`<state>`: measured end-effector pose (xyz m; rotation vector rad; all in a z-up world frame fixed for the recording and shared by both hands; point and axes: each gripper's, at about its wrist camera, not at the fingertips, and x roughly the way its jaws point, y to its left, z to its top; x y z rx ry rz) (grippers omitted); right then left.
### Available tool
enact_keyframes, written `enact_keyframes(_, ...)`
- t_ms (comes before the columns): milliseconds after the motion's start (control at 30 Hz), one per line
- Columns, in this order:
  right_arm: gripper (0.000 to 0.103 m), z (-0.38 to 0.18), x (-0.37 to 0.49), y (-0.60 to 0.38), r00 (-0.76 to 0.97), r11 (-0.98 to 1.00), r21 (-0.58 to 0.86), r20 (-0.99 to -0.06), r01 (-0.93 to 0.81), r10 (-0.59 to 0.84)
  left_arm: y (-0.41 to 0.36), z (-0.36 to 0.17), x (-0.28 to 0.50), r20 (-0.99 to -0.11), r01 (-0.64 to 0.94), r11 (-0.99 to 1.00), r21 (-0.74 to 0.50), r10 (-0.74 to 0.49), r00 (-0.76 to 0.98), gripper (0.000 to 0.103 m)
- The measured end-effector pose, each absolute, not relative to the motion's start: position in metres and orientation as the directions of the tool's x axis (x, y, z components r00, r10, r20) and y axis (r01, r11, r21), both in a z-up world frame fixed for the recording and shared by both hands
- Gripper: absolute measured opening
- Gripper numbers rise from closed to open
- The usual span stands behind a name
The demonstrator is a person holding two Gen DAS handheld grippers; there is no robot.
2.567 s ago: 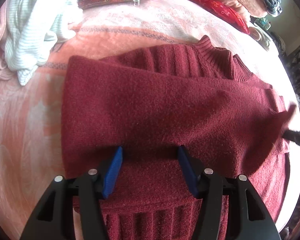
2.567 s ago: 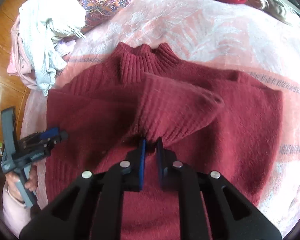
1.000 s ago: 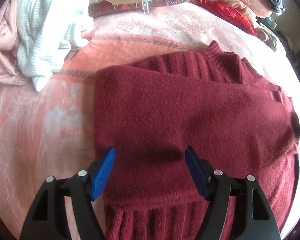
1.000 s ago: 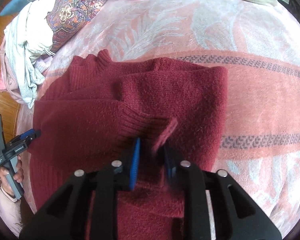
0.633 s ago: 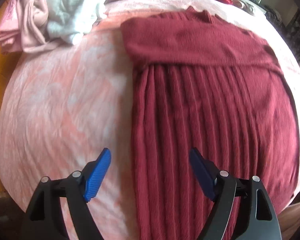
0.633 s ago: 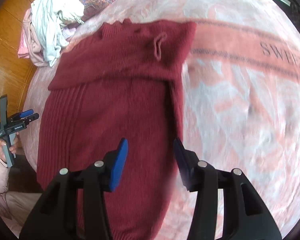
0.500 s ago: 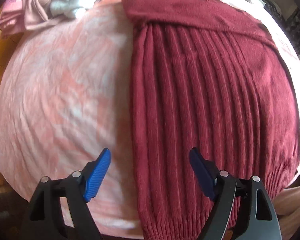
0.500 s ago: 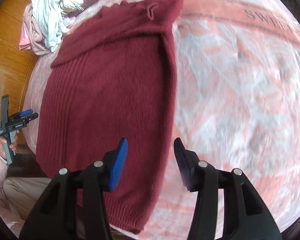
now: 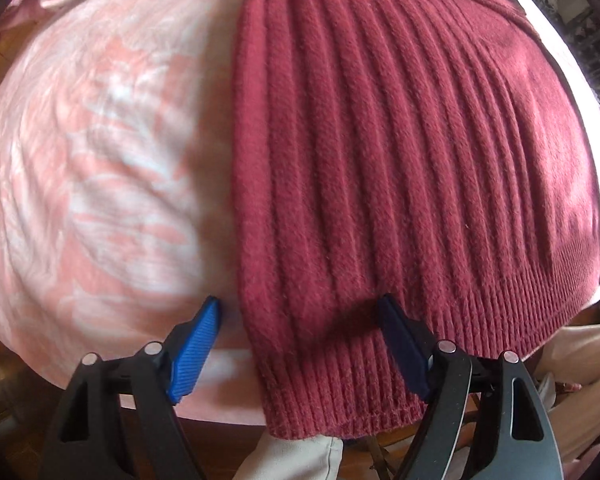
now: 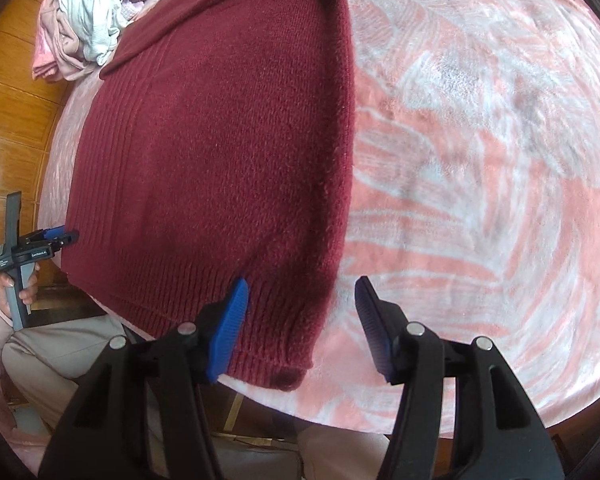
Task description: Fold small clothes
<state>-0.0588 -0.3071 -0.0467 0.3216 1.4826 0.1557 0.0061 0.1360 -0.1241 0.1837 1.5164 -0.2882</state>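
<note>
A dark red ribbed sweater [image 9: 380, 160] lies flat on the pink blanket, its sleeves folded across the chest at the far end and its hem at the near bed edge. My left gripper [image 9: 298, 304] hovers open, pointing down, its blue pads astride the hem's left corner without pressing on it. My right gripper [image 10: 302, 283] hangs over the sweater [image 10: 220, 140] at the hem's right corner. Its jaws are opening, the left pad over the knit, the right pad over bare blanket. The left gripper [image 10: 66, 236] also shows at the far left of the right wrist view.
The pink and white blanket [image 10: 480, 160] covers the bed on both sides of the sweater. A pile of pale clothes [image 10: 88, 20] sits at the far left corner. A person's trousered legs [image 10: 60, 352] stand at the near bed edge, by the wooden floor [image 10: 12, 120].
Both grippers have drawn back from the folded sleeves down to the hem. The right gripper let go of the sleeve cuff and opened wide. The left gripper stayed open.
</note>
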Motion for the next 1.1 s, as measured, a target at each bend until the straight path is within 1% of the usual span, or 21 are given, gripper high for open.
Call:
enact_keyframes(67, 0.056, -0.049, -0.058, -0.306, 0.075, 0.948, 0.302, -0.952, 0.097, 0.296, 0.133, -0.125, -0.002, -0.996, 0.306, 0.948, -0.086, -0.094, 0.013, 0.077)
enact_keyframes(133, 0.061, -0.053, -0.061, -0.308, 0.055, 0.944, 0.310, -0.950, 0.110, 0.306, 0.133, -0.125, -0.008, -0.993, 0.313, 0.943, -0.113, -0.118, -0.003, 0.071)
enact_keyframes(167, 0.062, -0.056, -0.061, -0.308, 0.040, 0.942, 0.315, -0.949, 0.116, 0.312, 0.133, -0.126, -0.012, -0.992, 0.312, 0.942, -0.123, -0.127, -0.008, 0.070)
enact_keyframes(233, 0.063, -0.062, -0.063, -0.307, 0.015, 0.936, 0.331, -0.943, 0.121, 0.332, 0.134, -0.128, -0.018, -0.989, 0.308, 0.940, -0.145, -0.146, -0.020, 0.068)
enact_keyframes(300, 0.063, -0.067, -0.065, -0.302, -0.008, 0.938, 0.330, -0.943, 0.108, 0.333, 0.135, -0.129, -0.025, -0.989, 0.312, 0.939, -0.143, -0.143, -0.022, 0.066)
enact_keyframes(400, 0.063, -0.071, -0.063, -0.291, -0.031, 0.948, 0.311, -0.949, 0.071, 0.314, 0.121, -0.130, -0.031, -0.991, 0.332, 0.934, -0.130, -0.132, -0.016, 0.061)
enact_keyframes(467, 0.063, -0.072, -0.064, -0.285, -0.036, 0.953, 0.299, -0.953, 0.052, 0.301, 0.108, -0.128, -0.037, -0.991, 0.341, 0.931, -0.129, -0.133, -0.014, 0.046)
enact_keyframes(500, 0.062, -0.072, -0.065, -0.282, -0.040, 0.956, 0.290, -0.956, 0.041, 0.291, 0.103, -0.128, -0.038, -0.992, 0.345, 0.930, -0.125, -0.129, -0.012, 0.043)
enact_keyframes(567, 0.058, -0.072, -0.065, -0.277, -0.037, 0.962, 0.270, -0.962, 0.028, 0.271, 0.086, -0.124, -0.041, -0.993, 0.359, 0.927, -0.110, -0.118, -0.001, 0.031)
enact_keyframes(600, 0.051, -0.072, -0.066, -0.275, -0.035, 0.961, 0.274, -0.961, 0.025, 0.275, 0.081, -0.124, -0.043, -0.993, 0.365, 0.925, -0.106, -0.116, 0.004, 0.028)
enact_keyframes(633, 0.042, -0.072, -0.066, -0.273, -0.034, 0.960, 0.280, -0.959, 0.016, 0.280, 0.075, -0.125, -0.041, -0.993, 0.368, 0.924, -0.106, -0.117, 0.008, 0.022)
enact_keyframes(667, 0.038, -0.071, -0.066, -0.271, -0.033, 0.959, 0.283, -0.959, 0.005, 0.283, 0.071, -0.124, -0.043, -0.993, 0.370, 0.923, -0.107, -0.120, 0.011, 0.016)
enact_keyframes(700, 0.028, -0.069, -0.065, -0.269, -0.031, 0.958, 0.286, -0.958, -0.006, 0.285, 0.067, -0.123, -0.045, -0.992, 0.371, 0.922, -0.108, -0.122, 0.014, 0.015)
enact_keyframes(767, 0.013, -0.067, -0.064, -0.270, -0.024, 0.949, 0.316, -0.948, -0.004, 0.316, 0.059, -0.123, -0.043, -0.993, 0.370, 0.923, -0.105, -0.119, 0.017, 0.014)
enact_keyframes(867, 0.012, -0.065, -0.062, -0.270, -0.021, 0.947, 0.321, -0.947, -0.008, 0.321, 0.054, -0.121, -0.044, -0.991, 0.364, 0.924, -0.119, -0.132, 0.010, 0.014)
enact_keyframes(967, 0.012, -0.062, -0.061, -0.270, -0.014, 0.947, 0.320, -0.947, -0.014, 0.320, 0.061, -0.115, -0.028, -0.987, 0.343, 0.928, -0.149, -0.158, 0.001, 0.013)
enact_keyframes(1100, 0.011, -0.047, -0.058, -0.275, 0.033, 0.932, 0.361, -0.932, -0.014, 0.362, 0.066, -0.102, -0.019, -0.982, 0.349, 0.921, -0.171, -0.189, 0.017, 0.013)
